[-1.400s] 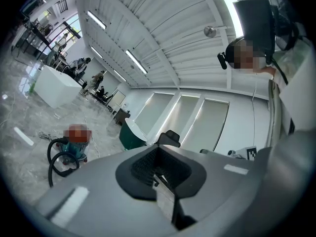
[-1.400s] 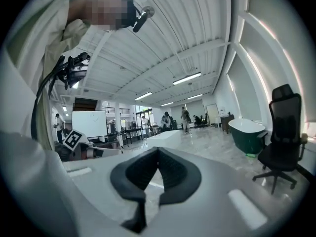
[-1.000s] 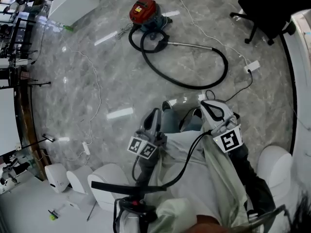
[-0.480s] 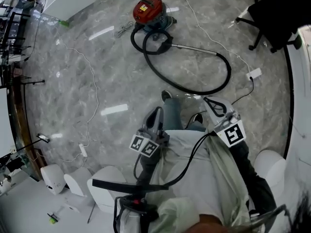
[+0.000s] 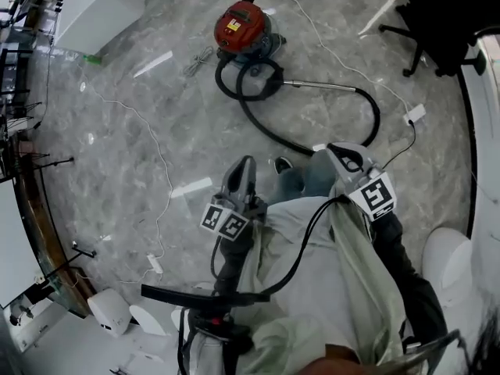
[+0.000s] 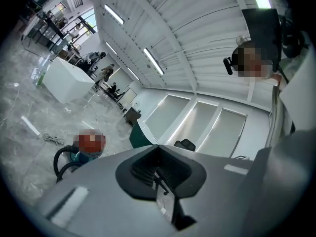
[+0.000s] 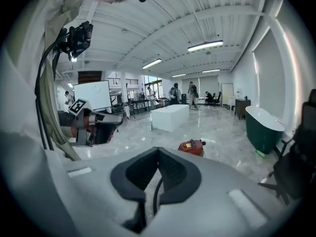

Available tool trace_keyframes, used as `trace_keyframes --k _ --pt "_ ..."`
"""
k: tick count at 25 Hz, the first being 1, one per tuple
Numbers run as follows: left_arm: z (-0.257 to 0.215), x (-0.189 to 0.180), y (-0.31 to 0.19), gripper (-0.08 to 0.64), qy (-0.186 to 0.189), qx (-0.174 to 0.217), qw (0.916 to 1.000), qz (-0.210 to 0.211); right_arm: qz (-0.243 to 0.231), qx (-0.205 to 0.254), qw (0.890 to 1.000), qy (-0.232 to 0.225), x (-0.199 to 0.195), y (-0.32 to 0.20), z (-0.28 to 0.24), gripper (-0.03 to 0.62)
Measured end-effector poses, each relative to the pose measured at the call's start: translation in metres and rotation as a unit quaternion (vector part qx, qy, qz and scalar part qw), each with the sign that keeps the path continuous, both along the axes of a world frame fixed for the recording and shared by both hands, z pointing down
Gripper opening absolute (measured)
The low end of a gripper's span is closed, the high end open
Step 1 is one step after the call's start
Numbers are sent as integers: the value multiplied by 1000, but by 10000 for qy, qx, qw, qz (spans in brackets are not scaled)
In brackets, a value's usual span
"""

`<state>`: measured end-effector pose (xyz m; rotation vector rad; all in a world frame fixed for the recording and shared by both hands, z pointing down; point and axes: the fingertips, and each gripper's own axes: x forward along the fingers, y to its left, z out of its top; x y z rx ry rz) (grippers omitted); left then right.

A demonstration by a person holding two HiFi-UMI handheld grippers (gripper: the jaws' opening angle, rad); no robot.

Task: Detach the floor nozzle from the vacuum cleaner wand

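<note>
The red vacuum cleaner stands on the marble floor ahead, and its black hose loops around to a silver wand. I cannot make out the floor nozzle. My left gripper and right gripper are held out in front of the person's body, well short of the vacuum, both shut and empty. The left gripper points level towards the vacuum. In the right gripper view the right gripper points slightly down, with the vacuum beyond it and the left gripper at the left.
A white cable and a power strip lie on the floor. A black office chair stands at the top right and a white counter at the top left. A green tub is at the right. White seats flank the person.
The person has walked forward and both grippers have moved across the floor towards the vacuum. The right gripper has rolled and dipped a little. Both stayed shut.
</note>
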<state>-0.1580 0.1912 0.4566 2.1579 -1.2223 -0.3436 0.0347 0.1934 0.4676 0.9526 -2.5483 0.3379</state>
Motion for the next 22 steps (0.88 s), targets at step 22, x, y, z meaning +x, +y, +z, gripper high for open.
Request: trace_keyframes --k 22 --pt "114 56 -192 3 -952 -1148 9869 -608 -1556 -1061 9786 823 21 -215 159 2"
